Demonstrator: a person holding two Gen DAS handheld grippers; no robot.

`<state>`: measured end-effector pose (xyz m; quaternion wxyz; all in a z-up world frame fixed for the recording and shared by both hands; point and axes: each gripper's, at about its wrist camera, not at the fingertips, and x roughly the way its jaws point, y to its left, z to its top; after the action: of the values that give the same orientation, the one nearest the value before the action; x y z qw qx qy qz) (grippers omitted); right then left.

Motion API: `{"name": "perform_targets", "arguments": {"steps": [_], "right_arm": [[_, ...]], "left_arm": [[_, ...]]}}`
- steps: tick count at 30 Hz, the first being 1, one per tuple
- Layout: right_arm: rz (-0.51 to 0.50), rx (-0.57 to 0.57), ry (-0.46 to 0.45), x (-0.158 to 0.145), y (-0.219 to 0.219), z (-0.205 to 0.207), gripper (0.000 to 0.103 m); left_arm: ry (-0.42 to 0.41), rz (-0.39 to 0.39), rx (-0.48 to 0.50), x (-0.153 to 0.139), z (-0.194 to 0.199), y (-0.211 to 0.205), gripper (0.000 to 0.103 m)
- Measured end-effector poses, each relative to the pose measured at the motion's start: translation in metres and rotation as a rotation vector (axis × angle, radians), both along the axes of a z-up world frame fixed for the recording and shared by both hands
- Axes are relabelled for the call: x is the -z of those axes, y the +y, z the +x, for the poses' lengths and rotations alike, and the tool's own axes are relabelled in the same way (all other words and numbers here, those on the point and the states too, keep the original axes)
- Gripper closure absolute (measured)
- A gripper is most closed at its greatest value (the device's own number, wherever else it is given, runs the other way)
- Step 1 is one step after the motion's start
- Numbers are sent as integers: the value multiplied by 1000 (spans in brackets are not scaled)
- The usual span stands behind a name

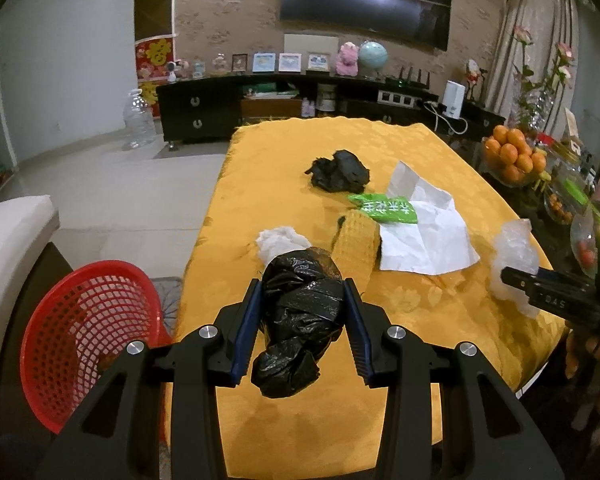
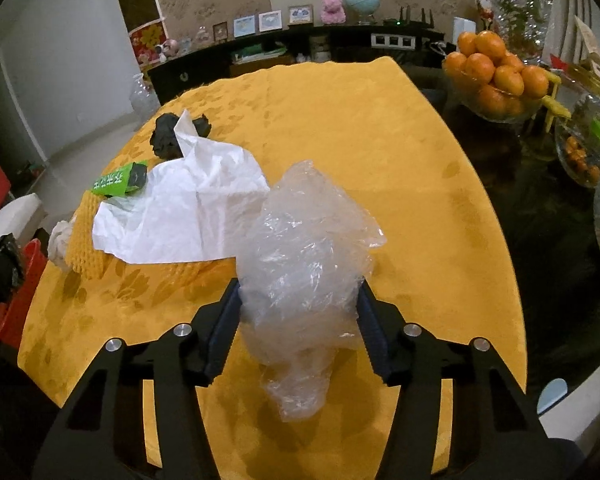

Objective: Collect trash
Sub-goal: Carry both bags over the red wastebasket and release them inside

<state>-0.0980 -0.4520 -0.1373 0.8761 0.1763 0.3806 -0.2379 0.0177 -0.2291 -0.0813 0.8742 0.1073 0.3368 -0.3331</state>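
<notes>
My left gripper (image 1: 302,286) is shut on a crumpled black plastic bag (image 1: 298,320) and holds it over the near left part of the yellow table (image 1: 420,148). My right gripper (image 2: 300,294) is shut on a crumpled clear plastic bag (image 2: 304,264); that bag also shows at the right in the left wrist view (image 1: 514,254). On the table lie a white paper sheet (image 1: 420,232), a green wrapper (image 1: 384,210), a yellow foam net (image 1: 356,240), a white wad (image 1: 278,240) and another black wad (image 1: 340,172). A red mesh basket (image 1: 88,340) stands left of the table, below my left gripper.
A bowl of oranges (image 2: 496,76) and glass jars (image 2: 584,152) stand on a dark surface to the right. A dark TV cabinet (image 1: 204,112) lines the far wall. A white sofa arm (image 1: 12,240) is at the left, and a water jug (image 1: 138,120) stands on the floor.
</notes>
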Motion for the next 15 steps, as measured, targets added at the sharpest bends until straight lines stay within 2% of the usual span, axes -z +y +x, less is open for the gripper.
{"name": "perform_targets", "arguments": {"steps": [8,15], "right_arm": [[-50,10,-37,-15,9,-13,50],[-68,-16,-75,-33,23,-5,50]], "left_arm": [[-15,-14,-48,-9,7,15,65],[-41,-20,-115,-19,18,35,65]]}}
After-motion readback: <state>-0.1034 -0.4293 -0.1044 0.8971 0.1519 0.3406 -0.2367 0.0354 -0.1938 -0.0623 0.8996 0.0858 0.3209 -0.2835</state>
